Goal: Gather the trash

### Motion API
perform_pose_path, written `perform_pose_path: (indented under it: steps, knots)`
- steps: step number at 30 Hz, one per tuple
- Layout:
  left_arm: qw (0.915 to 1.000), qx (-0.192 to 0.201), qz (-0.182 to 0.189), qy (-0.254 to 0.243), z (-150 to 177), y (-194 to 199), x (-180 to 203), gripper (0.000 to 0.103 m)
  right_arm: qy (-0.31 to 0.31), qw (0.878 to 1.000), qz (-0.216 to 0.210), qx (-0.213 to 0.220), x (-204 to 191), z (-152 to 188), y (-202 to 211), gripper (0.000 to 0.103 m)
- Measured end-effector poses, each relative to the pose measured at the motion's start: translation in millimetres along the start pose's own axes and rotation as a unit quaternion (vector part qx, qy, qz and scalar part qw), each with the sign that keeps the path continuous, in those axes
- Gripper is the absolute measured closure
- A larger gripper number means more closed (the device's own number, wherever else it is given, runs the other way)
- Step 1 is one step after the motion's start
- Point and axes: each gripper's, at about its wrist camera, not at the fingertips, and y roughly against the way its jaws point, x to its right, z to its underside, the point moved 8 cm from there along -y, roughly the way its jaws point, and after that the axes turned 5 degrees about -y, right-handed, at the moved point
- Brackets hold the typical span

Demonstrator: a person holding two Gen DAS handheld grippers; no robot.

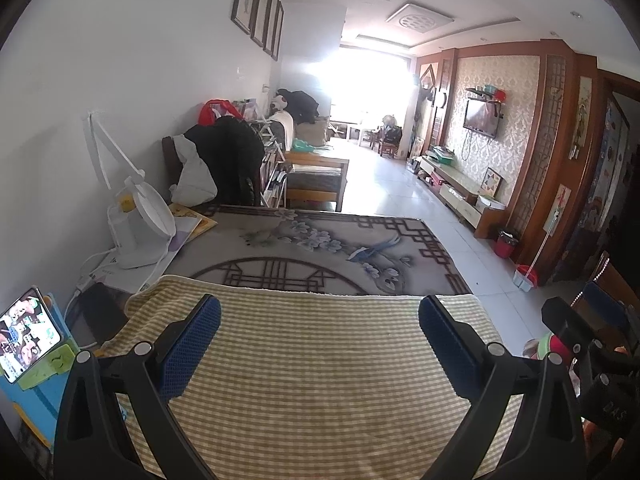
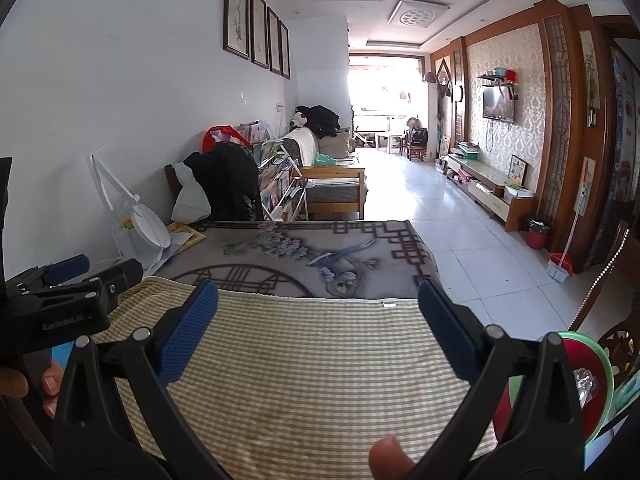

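Note:
My left gripper (image 1: 320, 318) is open and empty above a yellow checked cloth (image 1: 312, 368) on the table. My right gripper (image 2: 318, 302) is open and empty over the same cloth (image 2: 304, 368). A red bin with a green rim (image 2: 588, 380) sits just right of the table, holding a crumpled clear wrapper (image 2: 585, 386). The bin also shows partly in the left wrist view (image 1: 548, 346). I see the left gripper from the right wrist view (image 2: 68, 276), and part of the right gripper in the left wrist view (image 1: 576, 332). No loose trash shows on the cloth.
A floral table mat (image 1: 320, 248) lies beyond the cloth. A white desk lamp (image 1: 136, 220), books (image 1: 192, 220), cables and a phone on a stand (image 1: 28, 336) sit at the left by the wall. A small red bin (image 2: 536, 234) stands on the tiled floor at the far right.

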Motion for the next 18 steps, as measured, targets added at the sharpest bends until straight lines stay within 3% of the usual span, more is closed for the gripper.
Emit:
perform_pose_path:
  steps: [18]
  knots:
    - [0.9999,-0.002,0.008,-0.006,-0.2,-1.7,4.6,0.008,0.0,1.0,0.003,-0.004,1.3,3.6,-1.0,0.005]
